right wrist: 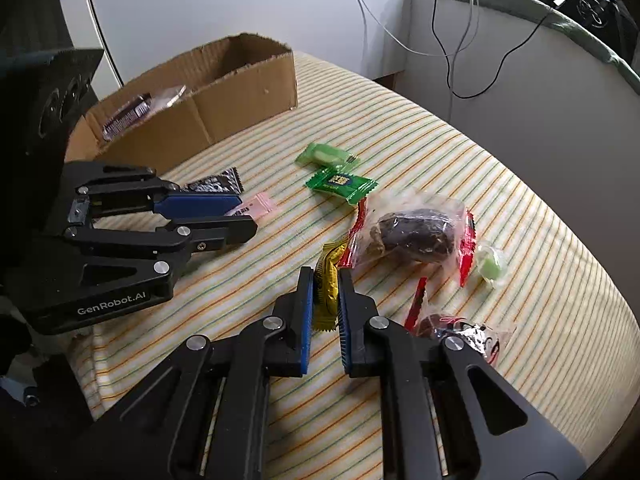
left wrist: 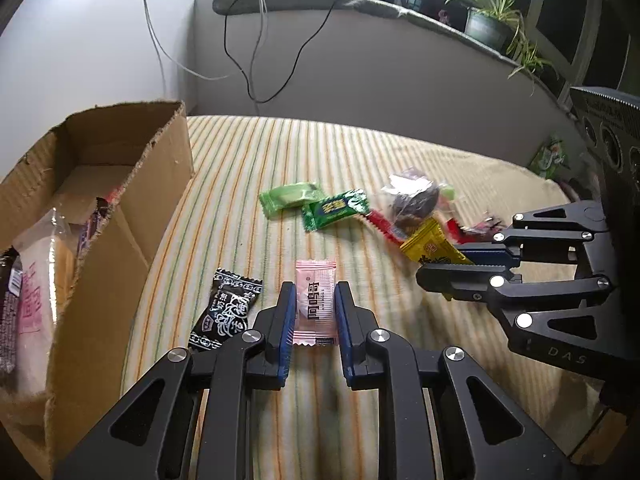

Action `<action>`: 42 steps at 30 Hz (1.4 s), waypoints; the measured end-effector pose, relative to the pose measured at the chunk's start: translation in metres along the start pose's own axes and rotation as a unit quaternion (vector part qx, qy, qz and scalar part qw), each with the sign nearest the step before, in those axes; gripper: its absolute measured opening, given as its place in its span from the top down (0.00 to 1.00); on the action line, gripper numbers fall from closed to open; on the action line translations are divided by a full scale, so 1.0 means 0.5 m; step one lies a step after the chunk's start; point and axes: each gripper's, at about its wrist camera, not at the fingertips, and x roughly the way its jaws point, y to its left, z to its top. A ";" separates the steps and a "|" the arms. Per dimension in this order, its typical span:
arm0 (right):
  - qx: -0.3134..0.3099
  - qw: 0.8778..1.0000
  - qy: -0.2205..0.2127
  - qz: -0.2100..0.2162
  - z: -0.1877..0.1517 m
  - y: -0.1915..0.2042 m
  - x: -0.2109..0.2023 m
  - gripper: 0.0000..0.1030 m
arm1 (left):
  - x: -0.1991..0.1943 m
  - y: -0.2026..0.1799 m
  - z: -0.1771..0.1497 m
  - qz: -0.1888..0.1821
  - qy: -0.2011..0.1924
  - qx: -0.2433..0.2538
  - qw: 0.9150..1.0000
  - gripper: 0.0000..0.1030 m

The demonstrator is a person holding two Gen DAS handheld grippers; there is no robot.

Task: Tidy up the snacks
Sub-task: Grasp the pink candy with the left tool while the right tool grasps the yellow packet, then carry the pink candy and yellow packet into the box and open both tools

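Left claw [left wrist: 315, 300] pinched on the pink sachet [left wrist: 315, 304], pads pressing its long edges; sachet flat on the striped tabletop [left wrist: 224, 184]. Grip taken across the narrow width, probably so the thin wrapper lifts without folding.

Right claw [right wrist: 325, 294] clamped on the yellow packet [right wrist: 326, 280], which lies at 7 o'clock of the clear bag with the dark snack [right wrist: 412, 232]. Both claws loaded at once, likely for one joint carry to the box.

Loose on the cloth: black wrapper [left wrist: 226, 312] at 9 o'clock of the pink sachet, two green packets [left wrist: 312, 206] at 12 o'clock.

Cardboard box [left wrist: 120, 208] at 10 o'clock of the left claw, top open, edges torn. Inside: a purple-dark bar [right wrist: 126, 116], a clear-wrapped pale item [left wrist: 36, 280]; rest hidden by the wall.
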 end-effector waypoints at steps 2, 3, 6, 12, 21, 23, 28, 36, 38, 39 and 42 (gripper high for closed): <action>-0.003 1.000 -0.006 -0.001 0.000 0.007 -0.013 0.89 | -0.012 -0.003 0.001 -0.003 -0.008 0.000 1.000 0.83; -0.005 1.000 -0.009 -0.003 0.001 0.011 -0.021 0.89 | -0.019 -0.003 0.002 -0.004 -0.013 -0.001 1.000 0.83; -0.009 1.000 -0.022 -0.005 0.006 0.020 -0.046 0.89 | -0.041 0.003 0.005 -0.005 -0.026 -0.006 1.000 0.83; -0.019 0.999 -0.046 -0.006 0.040 0.044 -0.078 0.89 | -0.104 0.032 0.006 0.007 -0.061 -0.018 0.998 0.83; -0.025 0.997 -0.074 0.003 0.125 0.081 -0.083 0.89 | -0.185 0.123 0.002 0.045 -0.098 -0.055 0.993 0.83; -0.030 0.997 -0.077 0.005 0.145 0.095 -0.078 0.89 | -0.199 0.146 -0.001 0.055 -0.103 -0.064 0.991 0.83; -0.046 0.996 -0.080 0.010 0.187 0.135 -0.059 0.89 | -0.228 0.198 -0.016 0.075 -0.111 -0.086 0.987 0.83; -0.064 0.995 -0.074 0.024 0.243 0.193 -0.010 0.89 | -0.249 0.255 -0.037 0.099 -0.114 -0.110 0.982 0.83; -0.070 0.995 -0.071 0.027 0.254 0.209 0.003 0.89 | -0.251 0.267 -0.042 0.103 -0.115 -0.115 0.981 0.83; -0.072 0.995 -0.069 0.027 0.257 0.215 0.008 0.89 | -0.252 0.272 -0.045 0.104 -0.115 -0.116 0.981 0.83; -0.079 0.994 -0.063 0.028 0.267 0.232 0.026 0.89 | -0.255 0.286 -0.052 0.106 -0.116 -0.123 0.980 0.83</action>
